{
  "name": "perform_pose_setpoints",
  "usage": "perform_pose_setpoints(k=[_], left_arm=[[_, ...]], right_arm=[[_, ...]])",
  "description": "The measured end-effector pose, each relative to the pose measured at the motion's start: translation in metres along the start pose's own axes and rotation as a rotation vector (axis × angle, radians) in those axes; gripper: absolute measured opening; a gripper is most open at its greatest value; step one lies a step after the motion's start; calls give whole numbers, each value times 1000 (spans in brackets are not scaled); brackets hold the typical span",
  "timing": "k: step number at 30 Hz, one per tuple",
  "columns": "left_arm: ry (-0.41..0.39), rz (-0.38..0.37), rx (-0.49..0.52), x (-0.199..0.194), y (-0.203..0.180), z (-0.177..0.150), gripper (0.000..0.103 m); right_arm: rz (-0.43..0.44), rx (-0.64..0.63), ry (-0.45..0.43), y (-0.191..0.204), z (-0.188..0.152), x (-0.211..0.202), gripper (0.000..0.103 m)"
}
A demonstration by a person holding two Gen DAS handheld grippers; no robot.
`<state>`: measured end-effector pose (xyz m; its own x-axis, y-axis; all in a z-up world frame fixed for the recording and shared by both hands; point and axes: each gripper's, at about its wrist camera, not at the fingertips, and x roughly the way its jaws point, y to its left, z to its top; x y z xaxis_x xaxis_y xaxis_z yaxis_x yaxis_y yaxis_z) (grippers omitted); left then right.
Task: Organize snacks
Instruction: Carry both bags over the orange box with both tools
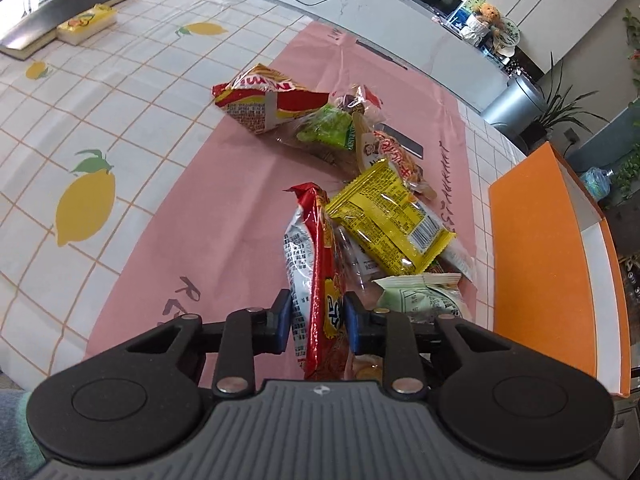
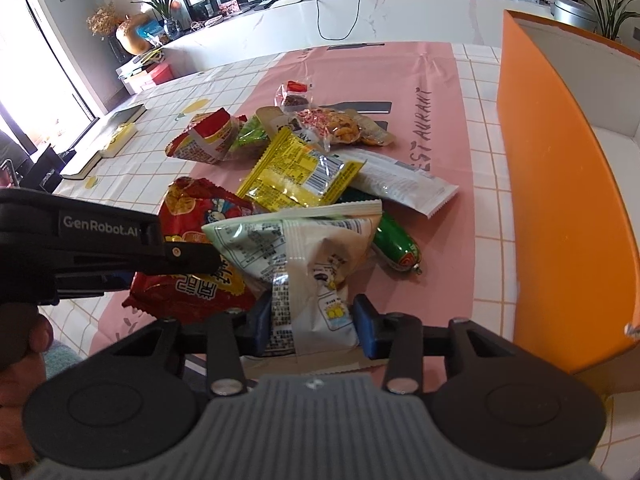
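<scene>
We are holding two snack packets at once, one in each gripper, above a pink mat (image 1: 192, 216) lying on the surface (image 1: 120, 120) with the lemon-print cloth. Our left gripper (image 1: 316, 316) is squeezing a red packet (image 1: 324, 280) edge-on, its jaws clamped on the packet's lower part so that the packet is standing upright between the blue pads (image 1: 283, 316). Our right gripper (image 2: 310, 320) is gripping a pale green and white packet (image 2: 304, 248), its jaws pressing on both sides of the packet's bottom end. In the right wrist view the left gripper is reaching in from the left side, with the red packet bulging beside the pale one and touching it.

The other snacks are lying in a loose heap on the mat toward the surface's far edge: a yellow packet (image 2: 298, 172) on top of a white packet (image 2: 404, 184), a green sausage (image 2: 398, 246) just beside them, a red and yellow bag (image 1: 264, 100), a bright green packet (image 1: 326, 126) and a clear bag of crackers (image 2: 340, 126). An orange box (image 2: 560, 200) is standing along the surface's right edge, its open side facing up. A dark book (image 1: 60, 16) and a small yellow box (image 1: 86, 24) are resting near the far left corner.
</scene>
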<state>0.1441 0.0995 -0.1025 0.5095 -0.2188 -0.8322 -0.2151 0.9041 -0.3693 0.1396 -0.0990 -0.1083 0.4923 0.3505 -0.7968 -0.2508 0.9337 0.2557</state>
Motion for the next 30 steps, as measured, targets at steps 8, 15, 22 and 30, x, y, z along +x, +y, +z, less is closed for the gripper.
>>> perform_pose_setpoints(k=[8, 15, 22, 30], left_arm=[[-65, 1, 16, -32, -4, -1, 27], [-139, -19, 45, -72, -16, -7, 27], [-237, -59, 97, -113, -42, -12, 27], [-299, -176, 210, -136, -103, -14, 27]], right_arm=[[12, -37, -22, 9, 1, -25, 38], [39, -30, -80, 8, -2, -66, 37], [45, -17, -198, -4, 4, -125, 37], [-36, 15, -310, -54, 18, -192, 37]])
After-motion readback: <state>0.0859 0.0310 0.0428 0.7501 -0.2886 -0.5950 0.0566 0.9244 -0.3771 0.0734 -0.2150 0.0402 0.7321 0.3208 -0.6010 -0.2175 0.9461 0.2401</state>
